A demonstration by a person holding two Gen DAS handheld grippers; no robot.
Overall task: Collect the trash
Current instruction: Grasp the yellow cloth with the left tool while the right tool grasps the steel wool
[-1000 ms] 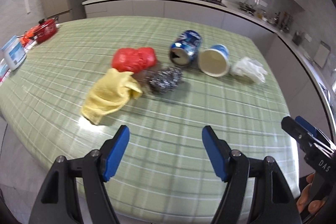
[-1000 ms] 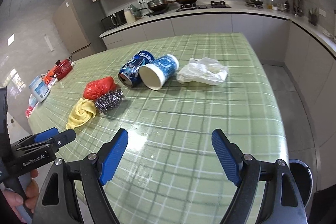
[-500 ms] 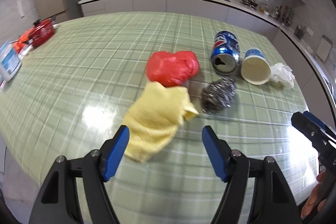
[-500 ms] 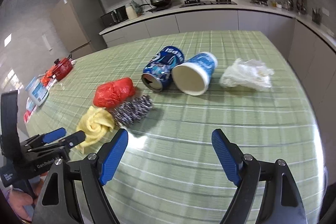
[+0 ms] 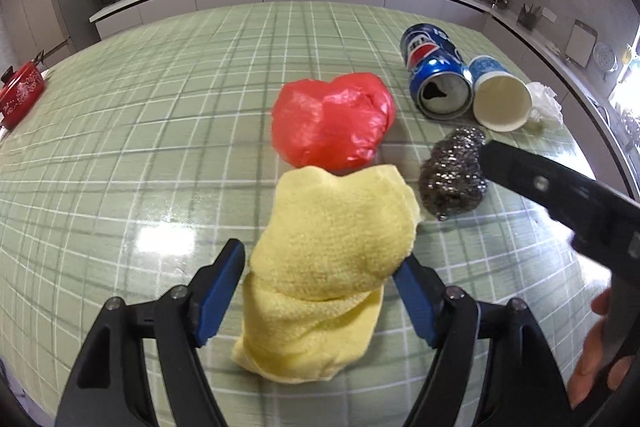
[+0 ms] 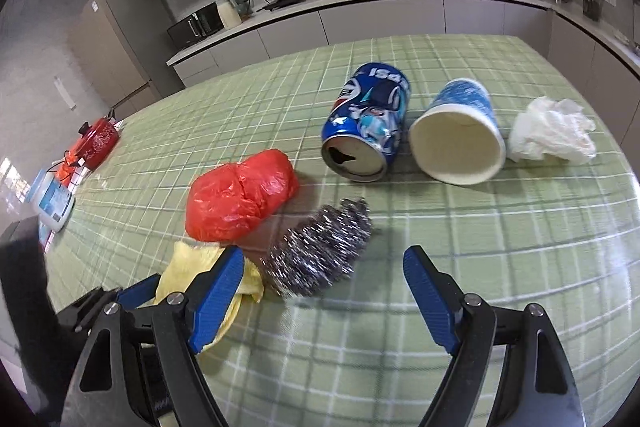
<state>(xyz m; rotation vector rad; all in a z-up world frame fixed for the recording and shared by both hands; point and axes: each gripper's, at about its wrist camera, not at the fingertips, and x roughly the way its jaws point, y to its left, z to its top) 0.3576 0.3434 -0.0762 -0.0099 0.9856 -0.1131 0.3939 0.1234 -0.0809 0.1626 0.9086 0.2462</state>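
Both grippers have closed in on the trash pile since the earlier frames; the yellow cloth (image 5: 332,267), then well ahead of the left gripper (image 5: 320,291), now sits between its blue fingers (image 5: 218,291). Left jaws have just been opening, cloth between them; whether the pads press it cannot be told, cloth bulges over the right pad. Right gripper (image 6: 324,295) stands wide, nothing gripped, its tips just short of the steel wool scrubber (image 6: 320,251); its left pad overlaps the cloth's edge in the right wrist view.

Trash lies on the green checked tablecloth (image 5: 140,115): red plastic bag (image 5: 332,119) crumpled, touching the cloth's far edge; scrubber (image 5: 454,175) just beside the cloth on the right. Behind it a blue soda can (image 6: 366,123) on its side, mouth toward the camera, touching or nearly touching a blue paper cup (image 6: 460,139), also on its side, open end facing. Crumpled white plastic (image 6: 552,135) just beyond the cup.

In the left wrist view the right gripper's black arm crosses over the scrubber's right edge; a hand (image 5: 596,359) shows at the lower right. Red pot (image 6: 96,143) and a white tub (image 6: 52,199) near the table's far left edge.
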